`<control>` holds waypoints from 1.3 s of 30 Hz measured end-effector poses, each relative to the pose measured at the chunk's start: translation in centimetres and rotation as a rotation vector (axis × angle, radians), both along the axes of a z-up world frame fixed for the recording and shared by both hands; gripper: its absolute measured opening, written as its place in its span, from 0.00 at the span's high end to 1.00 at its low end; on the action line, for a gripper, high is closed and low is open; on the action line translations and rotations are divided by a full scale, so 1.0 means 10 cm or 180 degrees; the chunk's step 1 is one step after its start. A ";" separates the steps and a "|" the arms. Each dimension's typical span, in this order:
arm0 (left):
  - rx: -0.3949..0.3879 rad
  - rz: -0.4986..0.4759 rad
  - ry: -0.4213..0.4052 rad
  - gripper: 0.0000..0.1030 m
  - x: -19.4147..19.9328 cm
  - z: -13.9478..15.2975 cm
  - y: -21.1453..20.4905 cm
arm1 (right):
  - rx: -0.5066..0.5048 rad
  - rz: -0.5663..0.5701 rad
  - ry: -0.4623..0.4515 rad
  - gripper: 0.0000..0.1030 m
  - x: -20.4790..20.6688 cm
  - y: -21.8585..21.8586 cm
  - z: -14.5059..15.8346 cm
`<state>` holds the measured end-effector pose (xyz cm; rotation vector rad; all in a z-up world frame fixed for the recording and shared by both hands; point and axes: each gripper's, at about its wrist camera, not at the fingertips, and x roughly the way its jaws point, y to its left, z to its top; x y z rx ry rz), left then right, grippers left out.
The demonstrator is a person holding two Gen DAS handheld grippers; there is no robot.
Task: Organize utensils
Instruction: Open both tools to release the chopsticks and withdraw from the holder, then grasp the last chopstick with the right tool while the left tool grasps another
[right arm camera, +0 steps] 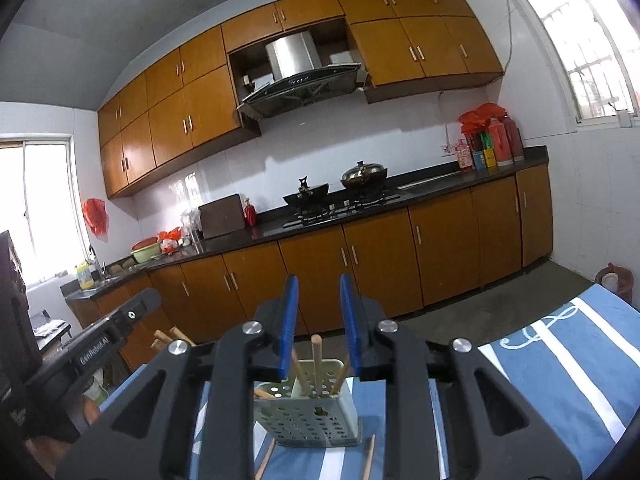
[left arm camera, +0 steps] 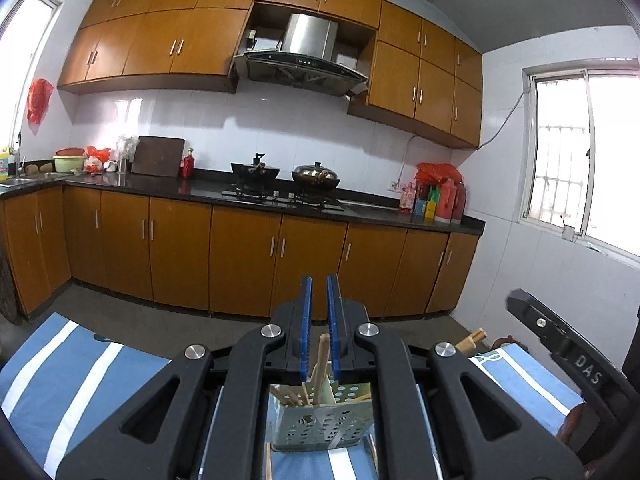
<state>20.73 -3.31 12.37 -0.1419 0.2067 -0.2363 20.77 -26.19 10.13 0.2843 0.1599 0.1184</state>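
Tongs first: the right gripper (right arm camera: 319, 320) has its blue pads a little apart, and an upright chopstick (right arm camera: 316, 354) rises between them with a gap on either side, so nothing is pinched. The left gripper (left arm camera: 320, 320) is closed down to a narrow slit, and the tip of another chopstick (left arm camera: 322, 354) shows in it. Whether the pads clamp that stick, or it merely stands behind them, I cannot tell. Both point nearly level over the perforated grey-green holder (right arm camera: 308, 420), which sits on the striped cloth (right arm camera: 560, 360) covering the table, set in from the far edge. Several sticks already lean in its compartments, and two loose chopsticks (right arm camera: 369, 456) lie on the cloth just in front of it. The step looks like dropping a stick into the holder. To do it well, the right hand should rise straight up so a pad does not drag the stick back out or tip the light holder. The left should line its stick up over the same compartment, keep it close to vertical, and open only once the lower end is inside the rim. The loose pair on the cloth remains to be gathered.
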 end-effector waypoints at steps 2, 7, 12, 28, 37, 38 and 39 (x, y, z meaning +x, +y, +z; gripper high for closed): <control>0.0000 0.0003 -0.0005 0.92 -0.10 -0.01 0.02 | -0.0008 -0.0018 0.0015 0.76 -0.15 -0.05 -0.03; 0.0079 0.0068 0.0149 0.90 -0.34 -0.15 0.23 | -0.0137 -0.0065 0.0401 0.70 -0.38 -0.14 -0.44; 0.0264 0.0175 0.0641 0.71 -0.43 -0.73 0.42 | -0.0116 -0.0036 0.1187 0.70 -0.37 -0.15 -1.17; 0.0441 0.0006 0.1615 0.71 -0.69 -1.82 0.38 | -0.0285 0.0357 0.2198 0.74 -0.48 0.51 -2.14; 0.0549 -0.0157 0.1727 0.71 -0.69 -1.94 0.21 | -0.0496 0.0038 0.2250 0.92 -0.40 0.43 -2.14; 0.0562 -0.0173 0.1739 0.71 -0.69 -1.95 0.19 | -0.0446 -0.0023 0.2267 0.92 -0.38 0.37 -2.14; 0.0577 -0.0196 0.1756 0.71 -0.69 -1.97 0.17 | -0.0394 -0.0088 0.2286 0.92 -0.37 0.32 -2.14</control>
